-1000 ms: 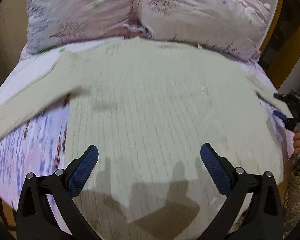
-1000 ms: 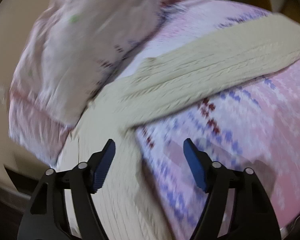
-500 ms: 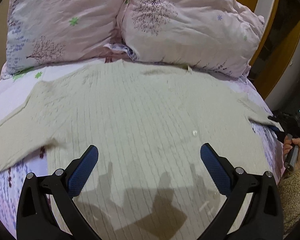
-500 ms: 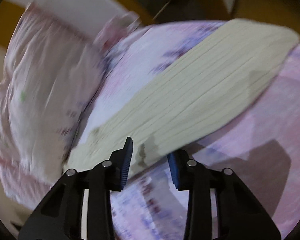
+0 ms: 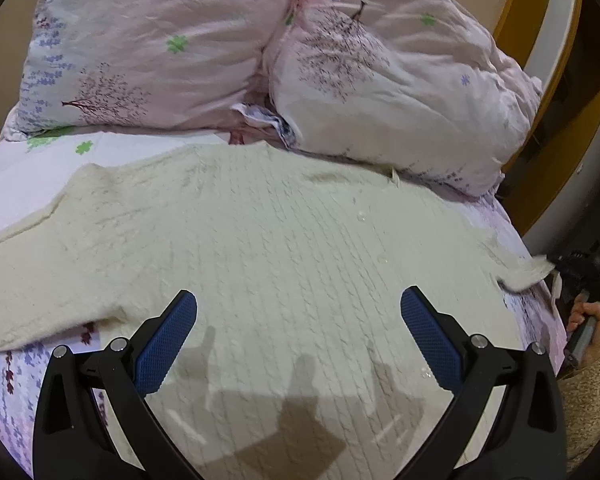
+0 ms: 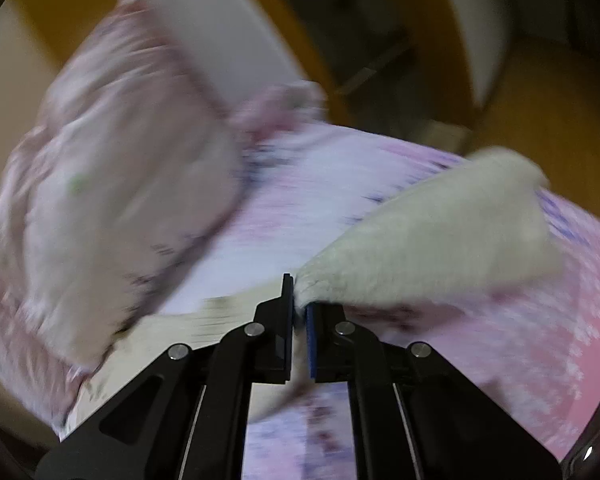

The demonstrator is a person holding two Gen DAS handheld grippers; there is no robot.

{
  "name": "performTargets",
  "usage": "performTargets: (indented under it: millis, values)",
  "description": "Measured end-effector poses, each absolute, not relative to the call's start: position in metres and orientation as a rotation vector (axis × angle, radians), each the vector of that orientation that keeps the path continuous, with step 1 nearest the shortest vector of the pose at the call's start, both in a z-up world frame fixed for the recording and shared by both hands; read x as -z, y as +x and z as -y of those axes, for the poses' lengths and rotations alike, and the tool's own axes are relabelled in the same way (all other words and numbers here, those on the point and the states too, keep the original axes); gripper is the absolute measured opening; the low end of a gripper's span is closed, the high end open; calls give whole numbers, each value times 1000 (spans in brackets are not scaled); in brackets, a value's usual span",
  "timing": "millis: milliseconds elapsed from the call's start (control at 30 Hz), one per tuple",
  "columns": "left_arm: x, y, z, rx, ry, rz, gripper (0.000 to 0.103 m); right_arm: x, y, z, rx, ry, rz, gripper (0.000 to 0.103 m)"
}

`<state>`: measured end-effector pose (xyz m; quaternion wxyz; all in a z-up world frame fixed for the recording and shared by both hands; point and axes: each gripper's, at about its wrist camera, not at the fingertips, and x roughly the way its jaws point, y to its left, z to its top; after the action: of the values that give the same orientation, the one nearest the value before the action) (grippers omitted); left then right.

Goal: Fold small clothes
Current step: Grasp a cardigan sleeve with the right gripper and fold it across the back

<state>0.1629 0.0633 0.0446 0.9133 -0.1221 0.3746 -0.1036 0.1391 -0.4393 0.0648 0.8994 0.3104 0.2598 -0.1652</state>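
A cream cable-knit sweater (image 5: 284,264) lies spread flat on the bed, one sleeve (image 5: 24,284) stretched out to the left. My left gripper (image 5: 298,320) is open and empty, hovering over the sweater's lower body. My right gripper (image 6: 299,304) is shut on the other sleeve (image 6: 440,240), which bunches out to the right of the fingers. In the left wrist view the right gripper (image 5: 584,272) shows at the far right edge, holding that sleeve's end (image 5: 528,274). The right wrist view is blurred.
Two pink floral pillows (image 5: 152,52) (image 5: 396,80) lie at the head of the bed, just beyond the sweater's collar. The patterned pink sheet (image 5: 4,376) shows around the sweater. A wooden bed frame (image 5: 540,92) stands at the right.
My right gripper has closed from open onto the sleeve and lifted it off the sheet. The left wrist view has shifted so that the pillows fill more of the frame.
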Motion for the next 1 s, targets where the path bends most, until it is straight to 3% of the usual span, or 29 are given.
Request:
performTargets:
  millis: [233,400,533,600,733,900,967,1000]
  values:
    - [-50,163,-73,284,-338,-710,102,-95,179,312,-13,456,-583,5]
    - [-51,166,-72,256,-319,-697,102,-49,215,224,-226,394,-796,6]
    - [-49,170,-75,269,-320,-746,102,-17,223,221,-248,489,-911,22]
    - [-47,173,-79,270,-328,-765,102,-14,217,235,-240,561,-908,40]
    - [-42,177,-86,281,-387,-787,102,-18,205,271,-176,682,-859,46]
    - [-30,183,-93,320,-491,-830,102,-18,206,299,-67,741,-828,46]
    - [-28,184,-96,323,-510,-836,102,-20,210,299,-12,706,-815,33]
    - [-27,184,-98,322,-516,-834,102,-23,213,295,13,672,-805,20]
